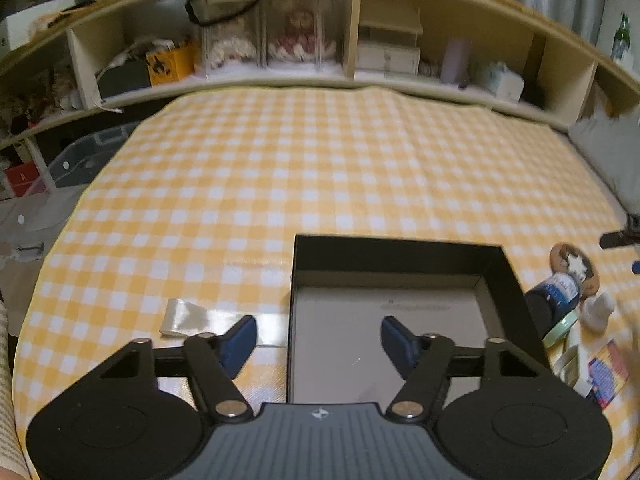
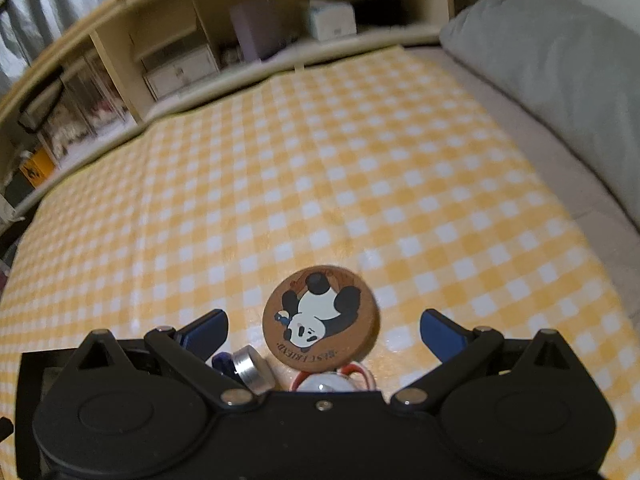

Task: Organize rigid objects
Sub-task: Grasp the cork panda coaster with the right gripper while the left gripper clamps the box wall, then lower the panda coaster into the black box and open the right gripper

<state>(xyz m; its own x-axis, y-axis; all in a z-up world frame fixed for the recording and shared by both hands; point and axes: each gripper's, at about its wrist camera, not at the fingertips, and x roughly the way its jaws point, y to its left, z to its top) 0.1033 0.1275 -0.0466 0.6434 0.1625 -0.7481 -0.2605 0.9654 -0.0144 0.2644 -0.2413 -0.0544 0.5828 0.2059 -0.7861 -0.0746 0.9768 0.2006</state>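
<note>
Left gripper [image 1: 318, 338] released, nothing between its blue fingers; it straddles the left wall of an open black box [image 1: 396, 256], one finger over the box floor, the other over the checked cloth [image 1: 240, 184] outside

Right gripper [image 2: 322, 330] also gaping and empty, hovering over a round cork coaster with a panda print [image 2: 320, 318] that lies flat between and just ahead of its fingers

Right view alone shows a small metal tin [image 2: 250, 368] tilted near the left finger

Left view alone shows a dark blue bottle [image 1: 556, 294] lying beside the box's right wall, a shelf [image 1: 352, 76] beyond
</note>
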